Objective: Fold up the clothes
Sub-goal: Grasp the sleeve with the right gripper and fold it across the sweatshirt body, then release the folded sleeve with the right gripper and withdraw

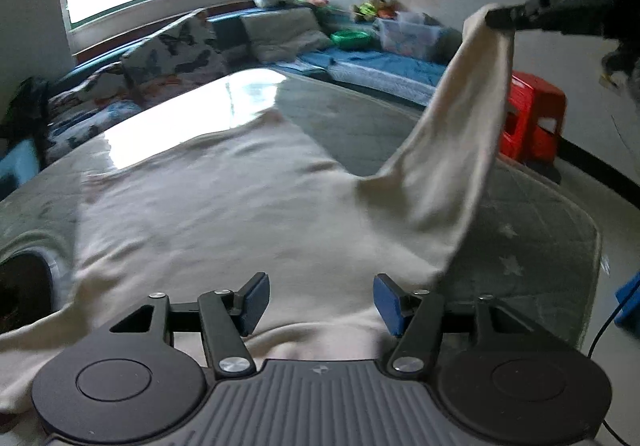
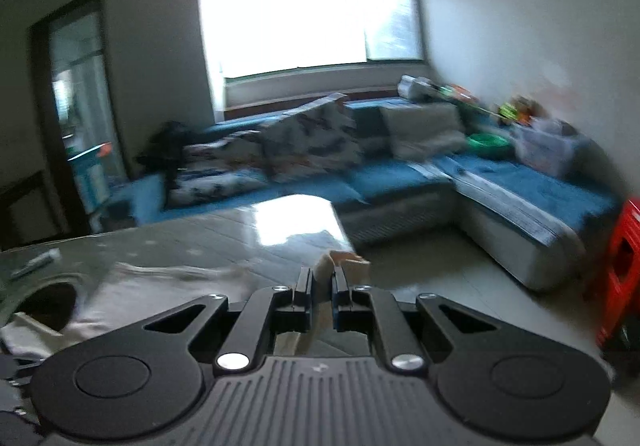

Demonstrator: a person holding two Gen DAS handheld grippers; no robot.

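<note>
A cream garment [image 1: 224, 206] lies spread flat on the grey-green table [image 1: 360, 126]. My left gripper [image 1: 320, 302] is open and empty, hovering low over the garment's near edge. My right gripper [image 1: 500, 20] is shut on one sleeve [image 1: 452, 134] and holds it lifted high above the table at the right. In the right wrist view the right gripper [image 2: 322, 282] is closed on the sleeve end [image 2: 340, 264], and the rest of the garment [image 2: 132, 286] lies on the table below left.
A red plastic stool [image 1: 532, 114] stands past the table's right edge. A blue sofa [image 2: 400, 182] with cushions and clutter runs along the far walls under the window. A dark round opening [image 1: 20, 290] shows at the table's left side.
</note>
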